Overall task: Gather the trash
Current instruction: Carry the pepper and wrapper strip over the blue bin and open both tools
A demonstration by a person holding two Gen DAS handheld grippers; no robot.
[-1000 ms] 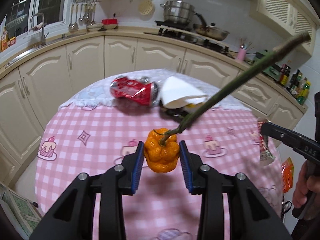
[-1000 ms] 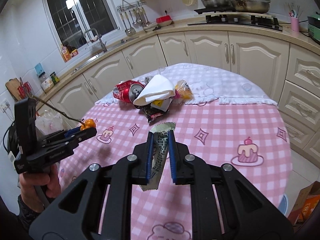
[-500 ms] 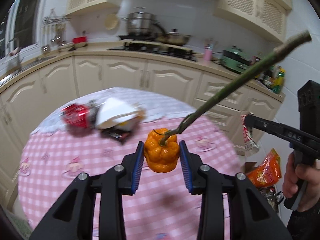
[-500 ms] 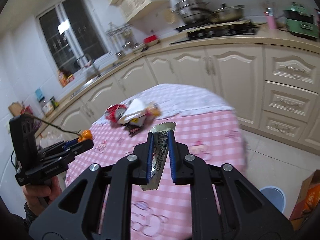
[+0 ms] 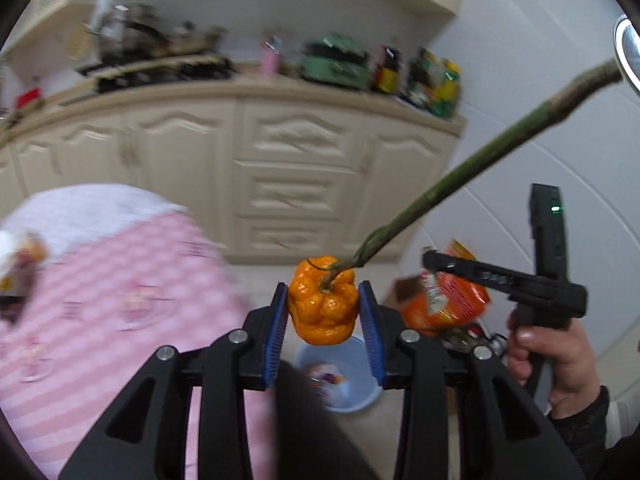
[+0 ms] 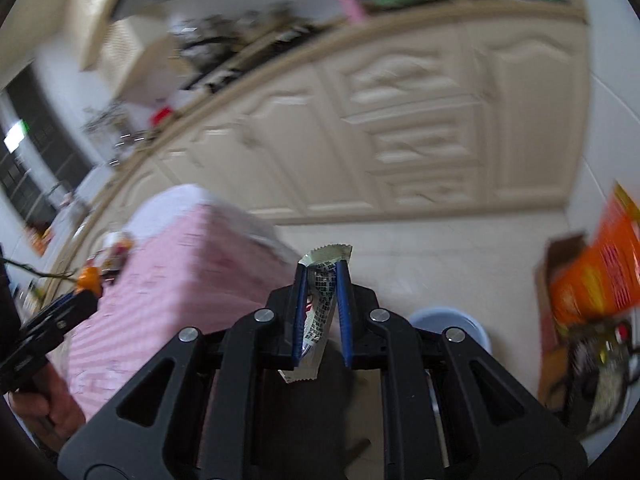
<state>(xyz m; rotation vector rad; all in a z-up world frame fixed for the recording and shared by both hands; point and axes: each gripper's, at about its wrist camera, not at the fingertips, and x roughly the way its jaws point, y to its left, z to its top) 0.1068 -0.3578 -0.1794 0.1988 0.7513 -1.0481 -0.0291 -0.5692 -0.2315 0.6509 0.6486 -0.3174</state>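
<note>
My left gripper (image 5: 323, 312) is shut on a bumpy orange fruit (image 5: 323, 308) whose long green stalk (image 5: 472, 176) slants up to the right. It hangs past the table edge, above a pale blue bin (image 5: 352, 392) on the floor. My right gripper (image 6: 322, 300) is shut on a crumpled silver snack wrapper (image 6: 322, 308), over the floor with the blue bin (image 6: 452, 322) just right of its fingers. In the left wrist view the right gripper (image 5: 434, 264) shows at right with the wrapper (image 5: 432, 292); in the right wrist view the left gripper (image 6: 86, 286) shows at far left with the fruit (image 6: 89, 276).
The pink checked table (image 5: 100, 280) lies to the left, with leftover trash (image 5: 16, 264) at its far edge. Cream cabinets (image 5: 296, 184) stand behind. An orange bag in a cardboard box (image 6: 592, 280) and dark clutter (image 6: 600, 368) sit on the floor at right.
Both grippers have swung right, off the table, toward the floor and the blue bin. Each keeps its grip; the can and napkin pile has slid out to the left.
</note>
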